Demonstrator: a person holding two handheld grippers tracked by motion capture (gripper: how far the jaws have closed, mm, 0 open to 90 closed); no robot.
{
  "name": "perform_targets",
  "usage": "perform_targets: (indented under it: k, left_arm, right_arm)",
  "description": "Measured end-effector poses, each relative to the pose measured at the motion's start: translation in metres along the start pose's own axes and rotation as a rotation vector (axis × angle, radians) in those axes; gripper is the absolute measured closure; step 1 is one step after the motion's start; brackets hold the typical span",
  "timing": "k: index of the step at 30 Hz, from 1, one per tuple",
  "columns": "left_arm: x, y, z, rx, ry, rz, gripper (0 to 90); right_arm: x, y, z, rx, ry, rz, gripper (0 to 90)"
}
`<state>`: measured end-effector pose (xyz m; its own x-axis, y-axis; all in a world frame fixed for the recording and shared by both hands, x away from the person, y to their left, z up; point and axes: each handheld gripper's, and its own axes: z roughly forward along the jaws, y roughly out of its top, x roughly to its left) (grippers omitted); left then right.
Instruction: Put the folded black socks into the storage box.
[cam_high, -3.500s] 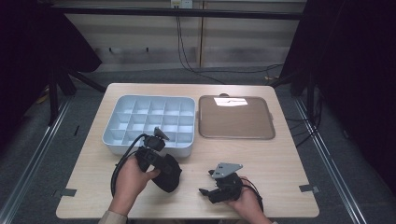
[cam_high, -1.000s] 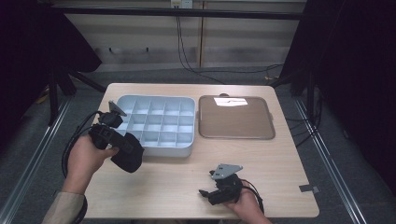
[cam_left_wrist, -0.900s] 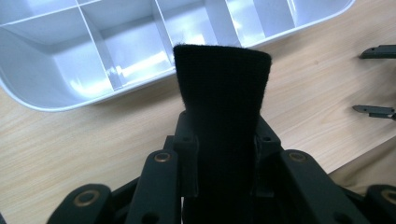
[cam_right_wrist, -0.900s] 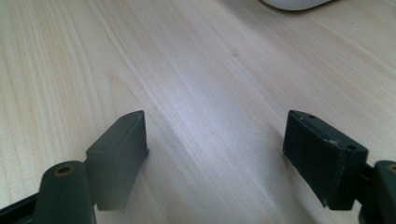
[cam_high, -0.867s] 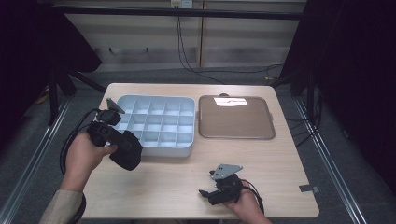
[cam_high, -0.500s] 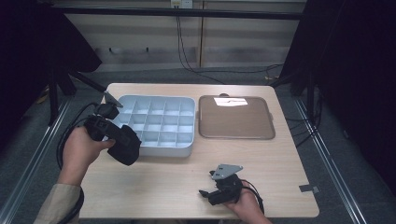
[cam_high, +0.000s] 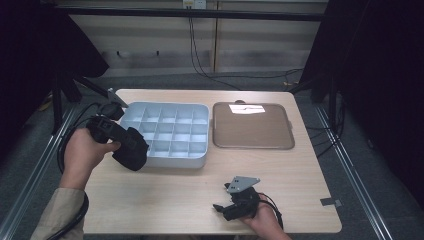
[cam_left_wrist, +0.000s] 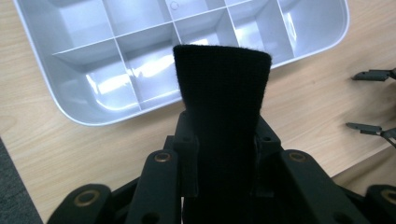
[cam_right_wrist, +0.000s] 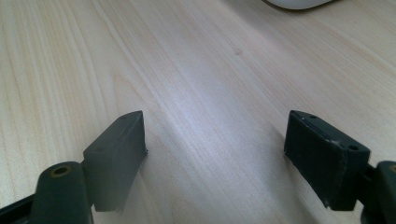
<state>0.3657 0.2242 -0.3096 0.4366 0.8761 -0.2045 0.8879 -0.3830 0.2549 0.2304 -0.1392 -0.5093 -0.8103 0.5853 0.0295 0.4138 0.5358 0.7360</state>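
Left gripper (cam_left_wrist: 222, 140) clamped on black fabric pad (cam_left_wrist: 222, 107), held above near-left corner of grey divider tray (cam_high: 167, 132). Right gripper (cam_right_wrist: 215, 154) wide open, empty, resting at near edge of table (cam_high: 165, 195). Risk: soft pad sags, snags divider wall, misses cell. Wood table, brown tray (cam_high: 252, 127) right of grey one, dark room, cables behind.

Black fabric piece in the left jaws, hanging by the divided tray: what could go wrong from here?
1. The black fabric piece sticks out well past the left gripper, so its loose end may drape over a divider of the grey compartment tray and land across two cells.
2. It hangs at the tray's near left corner; lowering here could snag the rim or nudge the light tray.
3. The right gripper rests open on the table, too far off to steady the tray.
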Motion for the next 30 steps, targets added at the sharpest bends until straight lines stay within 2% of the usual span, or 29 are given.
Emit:
perform_targets:
  k: [13,30]
  left_arm:
    - [0.008,0.011,0.001,-0.009,0.002,-0.013,70.3]
    - [0.034,0.018,0.008,-0.015,-0.012,-0.050,70.2]
  right_arm:
    - [0.001,0.000,-0.001,0.003,0.000,-0.003,20.2]
    - [0.002,-0.001,-0.001,0.002,0.002,-0.004,19.4]
